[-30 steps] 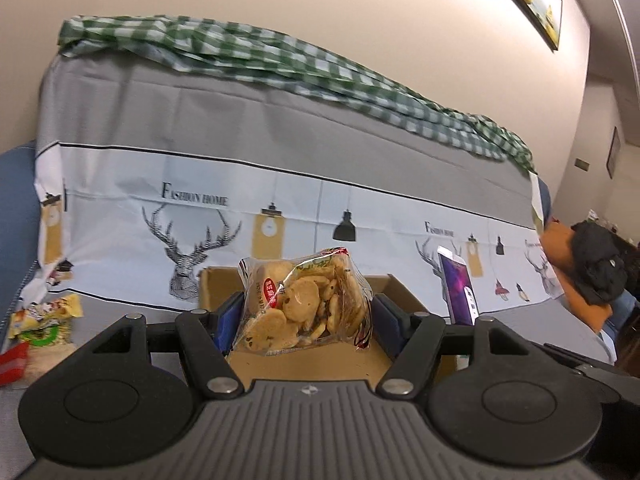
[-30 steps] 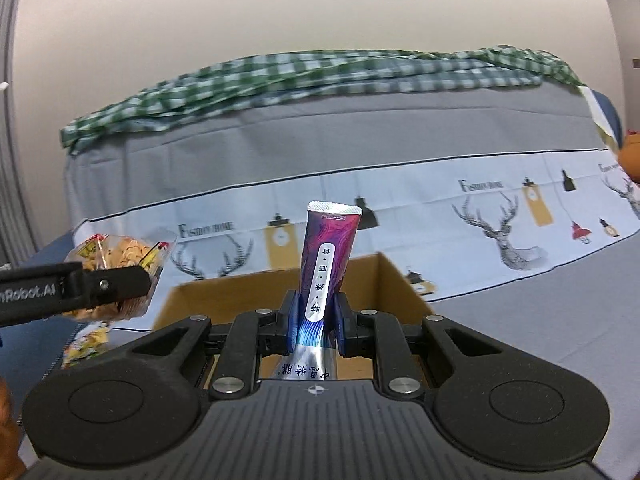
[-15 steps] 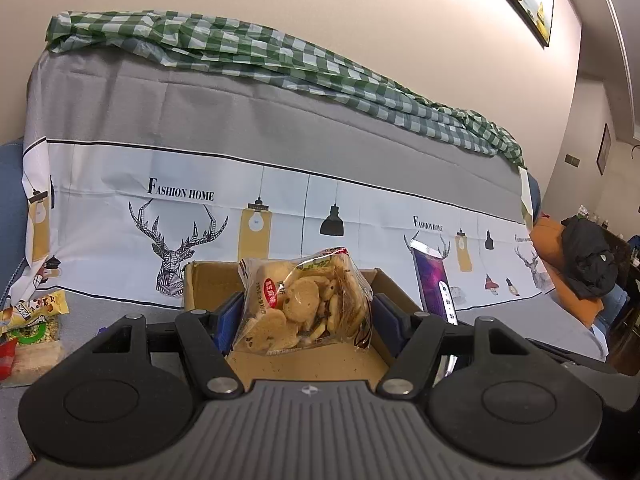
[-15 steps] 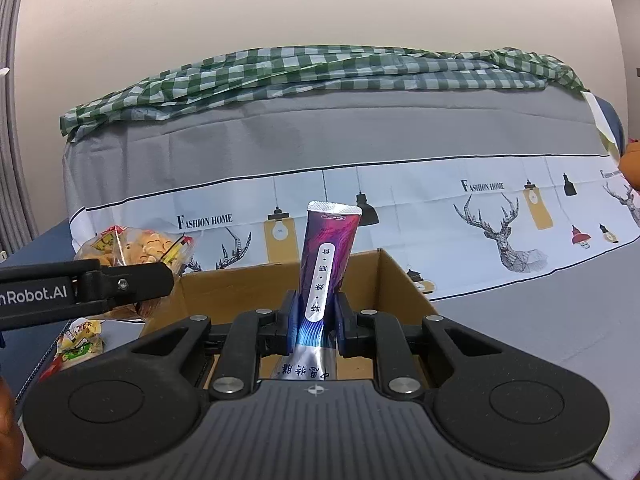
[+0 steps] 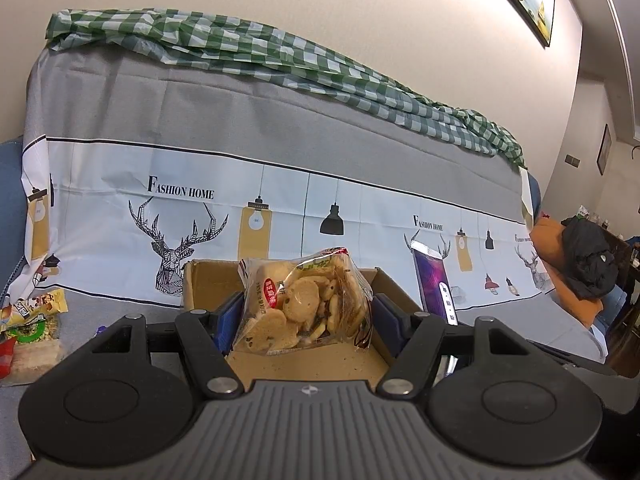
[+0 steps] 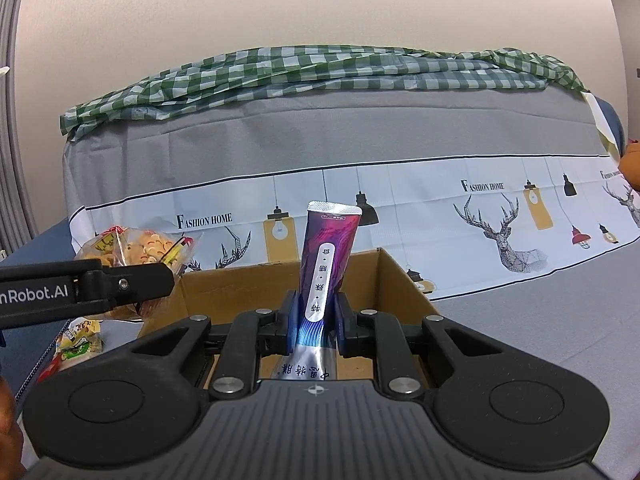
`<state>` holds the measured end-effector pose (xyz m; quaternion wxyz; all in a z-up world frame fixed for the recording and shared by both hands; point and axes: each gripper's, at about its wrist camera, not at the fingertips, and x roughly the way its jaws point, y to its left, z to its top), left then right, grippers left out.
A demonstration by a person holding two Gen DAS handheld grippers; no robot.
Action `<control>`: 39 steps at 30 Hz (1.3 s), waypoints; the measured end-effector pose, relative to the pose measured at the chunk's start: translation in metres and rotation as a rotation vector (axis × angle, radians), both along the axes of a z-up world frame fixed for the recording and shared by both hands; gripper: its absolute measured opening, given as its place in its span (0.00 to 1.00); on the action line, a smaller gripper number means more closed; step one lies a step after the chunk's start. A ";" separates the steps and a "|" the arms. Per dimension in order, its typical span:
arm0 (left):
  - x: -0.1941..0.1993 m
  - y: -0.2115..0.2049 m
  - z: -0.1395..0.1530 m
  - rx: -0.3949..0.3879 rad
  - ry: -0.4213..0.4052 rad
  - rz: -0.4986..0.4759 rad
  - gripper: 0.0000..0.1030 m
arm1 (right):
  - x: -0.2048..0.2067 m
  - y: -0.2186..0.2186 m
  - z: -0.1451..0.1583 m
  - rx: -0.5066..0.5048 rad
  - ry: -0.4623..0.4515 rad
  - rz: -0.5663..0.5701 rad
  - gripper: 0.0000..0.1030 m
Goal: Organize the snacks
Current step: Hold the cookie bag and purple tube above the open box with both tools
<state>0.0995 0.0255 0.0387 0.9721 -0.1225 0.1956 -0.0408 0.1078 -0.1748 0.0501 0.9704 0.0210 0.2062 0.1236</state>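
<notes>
Left gripper (image 5: 304, 316): clamped on the cookie bag (image 5: 306, 306), above the box (image 5: 208, 284).
Right gripper (image 6: 316, 320): pinching the purple pouch (image 6: 326, 264) upright over the box.
Other snacks (image 5: 30, 320): left of the box.

"FASHION HOME" repeats on the printed cloth (image 5: 180, 192); "nRobot.AI" (start cropped) marks the left tool (image 6: 120, 284).

The box (image 5: 208, 284) floor is mostly being blocked by the cookie bag (image 5: 304, 304) and gripper body. The snack packs (image 5: 28, 320) at left are getting cut off by the frame edge. The purple pack's (image 6: 326, 272) lower end is being hidden behind the right gripper (image 6: 316, 320).
</notes>
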 end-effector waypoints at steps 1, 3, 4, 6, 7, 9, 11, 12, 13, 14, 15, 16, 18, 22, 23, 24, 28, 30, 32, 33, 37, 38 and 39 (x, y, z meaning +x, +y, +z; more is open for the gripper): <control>0.000 0.000 0.000 0.001 0.000 0.000 0.71 | 0.000 0.000 0.000 0.000 0.001 0.001 0.18; 0.000 0.000 0.000 -0.001 0.001 -0.001 0.71 | 0.000 0.001 0.000 -0.002 0.003 0.002 0.18; 0.000 0.000 0.000 -0.002 0.000 -0.001 0.71 | 0.000 0.001 0.000 -0.002 0.002 0.002 0.18; 0.000 0.000 0.000 -0.001 -0.002 0.000 0.71 | 0.000 0.001 0.000 -0.002 -0.001 0.001 0.18; 0.000 0.000 0.000 -0.002 -0.002 0.000 0.71 | 0.000 0.002 0.001 -0.002 -0.003 0.001 0.18; 0.000 0.000 0.000 -0.001 -0.002 0.000 0.71 | 0.000 0.002 0.000 -0.002 -0.002 0.001 0.18; 0.000 0.000 0.000 0.000 -0.003 -0.001 0.71 | -0.001 0.002 0.001 -0.003 -0.004 0.001 0.18; 0.000 0.000 0.000 -0.002 -0.003 -0.001 0.71 | -0.001 0.002 0.001 -0.003 -0.005 0.001 0.18; 0.000 0.000 0.000 -0.001 -0.004 -0.001 0.71 | -0.001 0.002 0.000 -0.003 -0.004 0.002 0.18; 0.000 0.000 0.000 0.000 -0.003 -0.001 0.71 | -0.001 0.002 0.000 -0.002 -0.003 0.002 0.18; 0.000 0.000 0.000 -0.001 -0.003 -0.002 0.71 | -0.001 0.002 0.000 -0.002 -0.002 0.003 0.18; 0.000 0.000 -0.001 -0.001 -0.002 -0.002 0.71 | -0.001 0.002 0.000 -0.002 -0.002 0.004 0.18; 0.000 0.000 0.000 -0.001 -0.004 -0.002 0.71 | -0.001 0.002 0.000 -0.003 -0.002 0.007 0.18; 0.000 0.001 -0.001 -0.002 -0.003 -0.003 0.71 | -0.001 0.002 0.000 -0.004 -0.003 0.011 0.18; -0.001 0.001 -0.001 -0.002 -0.004 -0.003 0.71 | -0.001 0.002 0.000 -0.003 -0.003 0.011 0.18; 0.000 0.001 -0.001 -0.003 -0.004 -0.003 0.71 | -0.001 0.002 0.000 -0.005 -0.005 0.012 0.18; -0.001 0.001 -0.001 -0.003 -0.003 -0.004 0.71 | -0.001 0.002 0.000 -0.005 -0.004 0.012 0.18; -0.001 0.001 -0.001 -0.004 -0.003 -0.004 0.71 | -0.001 0.002 0.000 -0.005 -0.005 0.011 0.18; 0.000 0.001 -0.001 -0.006 -0.003 -0.005 0.71 | -0.001 0.002 0.000 -0.005 -0.006 0.011 0.18; 0.000 0.001 -0.001 -0.006 -0.003 -0.005 0.71 | -0.001 0.002 0.000 -0.004 -0.005 0.011 0.18; 0.000 0.001 -0.001 -0.006 -0.003 -0.005 0.71 | -0.001 0.002 0.000 -0.005 -0.004 0.011 0.18; 0.000 0.001 -0.001 -0.006 -0.003 -0.005 0.71 | -0.002 0.002 0.000 -0.005 -0.005 0.011 0.18; 0.000 0.001 -0.001 -0.006 -0.002 -0.005 0.71 | -0.002 0.002 0.000 -0.005 -0.005 0.011 0.18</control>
